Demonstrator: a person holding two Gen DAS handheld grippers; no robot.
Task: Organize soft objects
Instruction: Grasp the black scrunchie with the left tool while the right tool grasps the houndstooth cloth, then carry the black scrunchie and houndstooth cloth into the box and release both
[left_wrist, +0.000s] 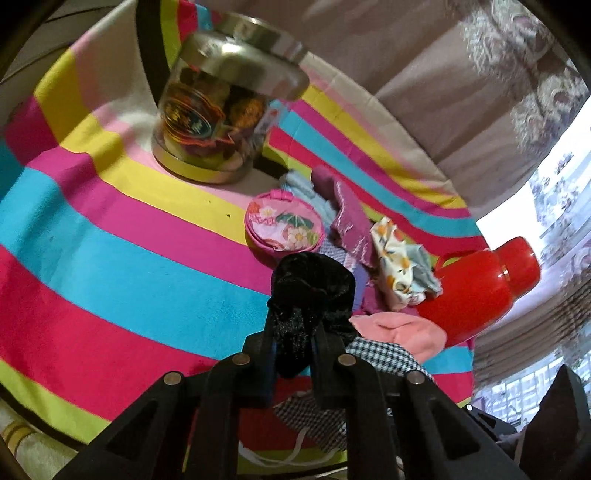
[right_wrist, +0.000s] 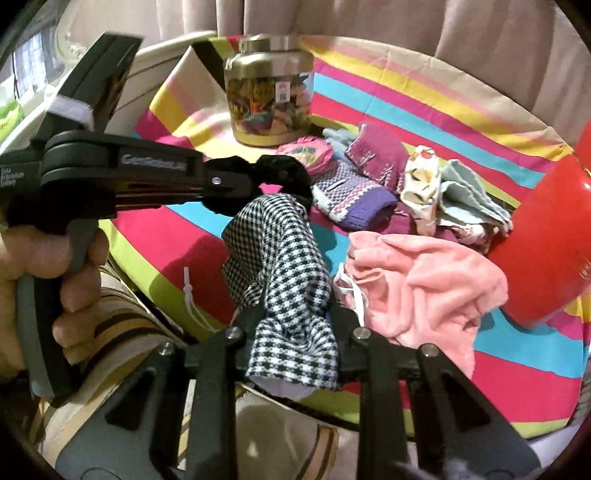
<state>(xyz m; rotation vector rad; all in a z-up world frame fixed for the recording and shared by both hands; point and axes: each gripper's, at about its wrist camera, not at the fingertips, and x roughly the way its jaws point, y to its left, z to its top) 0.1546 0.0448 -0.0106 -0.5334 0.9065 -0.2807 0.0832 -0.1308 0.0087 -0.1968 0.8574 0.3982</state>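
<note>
My left gripper (left_wrist: 295, 325) is shut on a black velvet scrunchie (left_wrist: 314, 291), held above the striped cloth; in the right wrist view it comes in from the left, the scrunchie (right_wrist: 284, 173) at its tip. My right gripper (right_wrist: 295, 306) is shut on a black-and-white houndstooth cloth (right_wrist: 284, 251), which bulges up between the fingers with a white cord hanging at its left. Behind lies a pile of soft things: a pink fleece piece (right_wrist: 417, 284), a purple knit (right_wrist: 351, 195), a magenta knit (right_wrist: 380, 155), a floral cloth (right_wrist: 417, 181) and a pale blue cloth (right_wrist: 465, 199).
A clear jar with a metal lid (left_wrist: 221, 107) stands at the back of the striped tablecloth (left_wrist: 110, 229). A round pink floral pouch (left_wrist: 284, 225) lies before it. A red plastic container (left_wrist: 476, 288) lies at the right. A person's hand (right_wrist: 55, 277) grips the left handle. Curtains hang behind.
</note>
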